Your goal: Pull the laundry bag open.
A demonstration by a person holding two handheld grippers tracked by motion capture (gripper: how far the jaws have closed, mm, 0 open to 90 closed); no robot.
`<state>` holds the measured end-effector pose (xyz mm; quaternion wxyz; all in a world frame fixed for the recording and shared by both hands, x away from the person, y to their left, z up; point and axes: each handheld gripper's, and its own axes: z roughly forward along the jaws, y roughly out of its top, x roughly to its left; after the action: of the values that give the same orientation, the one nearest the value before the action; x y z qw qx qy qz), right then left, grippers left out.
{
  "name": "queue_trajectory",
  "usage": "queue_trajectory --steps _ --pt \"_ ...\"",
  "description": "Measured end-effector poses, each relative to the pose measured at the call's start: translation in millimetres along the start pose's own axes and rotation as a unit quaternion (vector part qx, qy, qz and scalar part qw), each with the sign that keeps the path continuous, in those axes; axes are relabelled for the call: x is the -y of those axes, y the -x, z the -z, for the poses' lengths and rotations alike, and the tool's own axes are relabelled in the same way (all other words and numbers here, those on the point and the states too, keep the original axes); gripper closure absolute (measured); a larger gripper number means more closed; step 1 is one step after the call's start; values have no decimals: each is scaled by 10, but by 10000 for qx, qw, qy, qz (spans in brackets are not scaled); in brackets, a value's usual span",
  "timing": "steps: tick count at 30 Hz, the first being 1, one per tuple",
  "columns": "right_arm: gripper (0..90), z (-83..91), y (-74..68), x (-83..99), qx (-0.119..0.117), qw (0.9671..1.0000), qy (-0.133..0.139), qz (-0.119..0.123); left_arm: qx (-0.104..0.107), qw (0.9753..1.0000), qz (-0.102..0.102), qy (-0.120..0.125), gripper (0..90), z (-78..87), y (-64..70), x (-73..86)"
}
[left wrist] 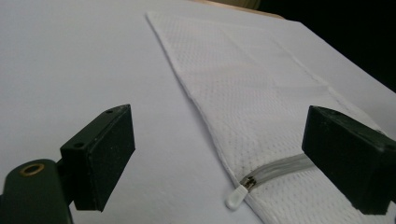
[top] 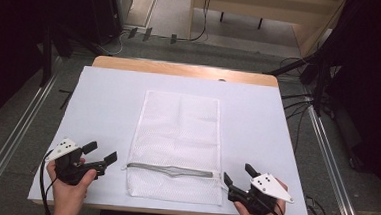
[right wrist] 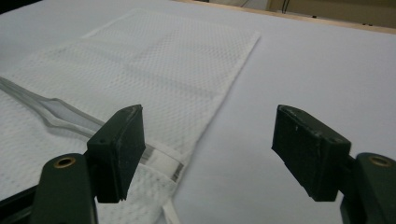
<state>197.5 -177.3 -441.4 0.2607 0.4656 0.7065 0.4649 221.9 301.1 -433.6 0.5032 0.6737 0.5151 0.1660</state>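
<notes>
Mesh bag (top: pixel 179 142) flat mid-table (top: pixel 257 121); bare surface either side.

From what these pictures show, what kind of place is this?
Probably a lab or recording workspace, not a home: a white-covered table holding one mesh zipper bag, metal rails and loose cables on a grey floor.

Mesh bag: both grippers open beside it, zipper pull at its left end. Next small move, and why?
Probably ease the left gripper toward the zipper pull and close on it. The mesh bag lies flat, the pull sits free at its left edge just ahead of that gripper's open jaws, and the right gripper waits open at the zipper's other end.
</notes>
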Motion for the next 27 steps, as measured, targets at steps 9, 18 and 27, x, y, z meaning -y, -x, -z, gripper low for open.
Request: queue_trajectory --steps 9,18,27 --pt "243 45 383 19 -18 9996 -17 -270 37 9988 -493 30 14 97 18 2" --pt "244 102 710 42 279 9983 57 -515 -24 9983 -510 271 0 192 -137 15" --pt "231 147 916 76 512 9962 33 -701 -261 9984 -251 445 0 276 -301 24"
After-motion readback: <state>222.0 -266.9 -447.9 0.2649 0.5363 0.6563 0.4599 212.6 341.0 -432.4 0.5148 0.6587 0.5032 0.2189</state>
